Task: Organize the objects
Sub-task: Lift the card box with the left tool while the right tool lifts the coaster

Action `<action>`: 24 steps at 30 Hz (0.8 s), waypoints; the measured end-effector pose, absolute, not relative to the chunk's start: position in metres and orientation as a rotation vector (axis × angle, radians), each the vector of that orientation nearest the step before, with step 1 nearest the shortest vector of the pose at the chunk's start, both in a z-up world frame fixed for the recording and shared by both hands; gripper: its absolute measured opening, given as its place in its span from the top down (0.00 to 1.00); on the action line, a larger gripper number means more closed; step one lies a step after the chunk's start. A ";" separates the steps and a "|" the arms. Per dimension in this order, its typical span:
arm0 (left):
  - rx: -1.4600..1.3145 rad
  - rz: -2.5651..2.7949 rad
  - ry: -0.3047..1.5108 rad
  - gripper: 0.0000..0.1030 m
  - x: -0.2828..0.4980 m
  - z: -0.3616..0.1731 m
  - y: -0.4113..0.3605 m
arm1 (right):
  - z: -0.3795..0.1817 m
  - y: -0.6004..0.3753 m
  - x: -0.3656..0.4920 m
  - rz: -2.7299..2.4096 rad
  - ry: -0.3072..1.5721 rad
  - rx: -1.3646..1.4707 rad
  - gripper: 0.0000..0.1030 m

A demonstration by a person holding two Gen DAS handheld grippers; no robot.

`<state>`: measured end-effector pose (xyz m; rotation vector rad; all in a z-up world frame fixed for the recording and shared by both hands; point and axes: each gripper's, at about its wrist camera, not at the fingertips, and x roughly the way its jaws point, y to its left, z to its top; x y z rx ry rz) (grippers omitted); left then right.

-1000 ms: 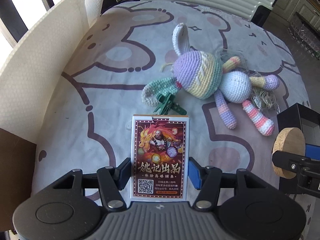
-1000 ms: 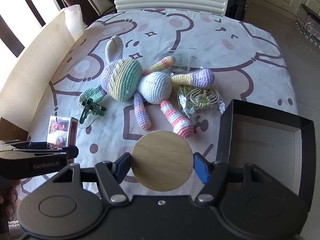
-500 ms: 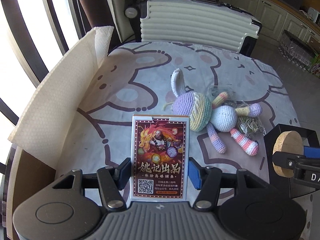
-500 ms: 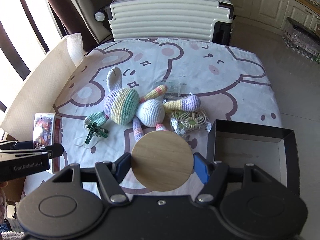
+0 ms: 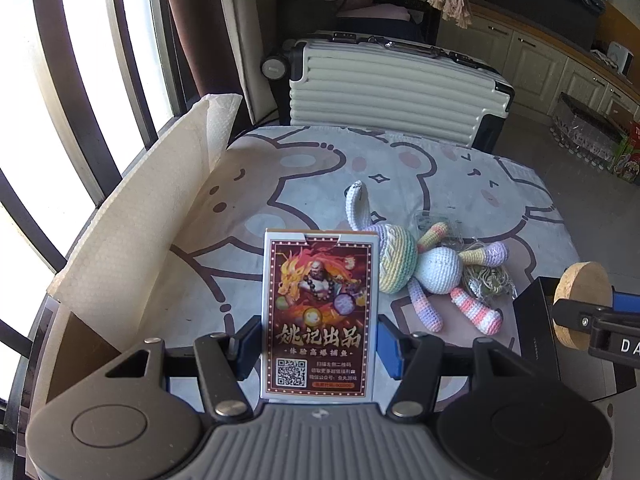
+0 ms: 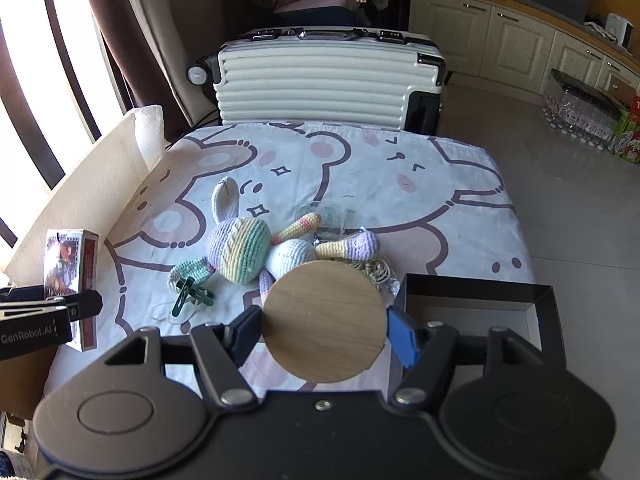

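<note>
Between the left hand-held gripper [image 5: 318, 346] pads sits the card box [image 5: 319, 316]; clamped upright.

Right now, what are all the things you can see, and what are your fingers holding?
Card box: 1, dark red with white edge, upright in the left gripper.
Round wooden disc: 1, light brown, in the right gripper.
Knitted bunny: 1, pastel rainbow and white, lying mid-table.
Clip: 1, green, beside the bunny's ear.
Plastic bags: 2 as far as I can tell, clear, behind the bunny.
Box: 1, black, open, right table edge.
Tablecloth: 1, white with bears, covering the table.
Suitcase: 1, cream, behind the table.
Foam sheet: 1, white, left edge.
Left gripper: fingers shut on card box.
Right gripper: fingers shut on disc.
</note>
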<state>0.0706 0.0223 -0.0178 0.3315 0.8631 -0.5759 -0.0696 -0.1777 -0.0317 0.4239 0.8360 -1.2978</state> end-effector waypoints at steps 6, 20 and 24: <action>0.309 -0.567 0.853 0.43 0.070 -0.012 0.030 | -0.025 -0.171 -0.070 -1.299 0.809 0.406 0.34; 0.295 -0.572 0.853 0.43 0.069 -0.007 0.032 | -0.021 -0.167 -0.064 -1.276 0.793 0.379 0.34; 0.299 -0.575 0.851 0.43 0.067 -0.006 0.031 | -0.018 -0.168 -0.066 -1.274 0.783 0.385 0.34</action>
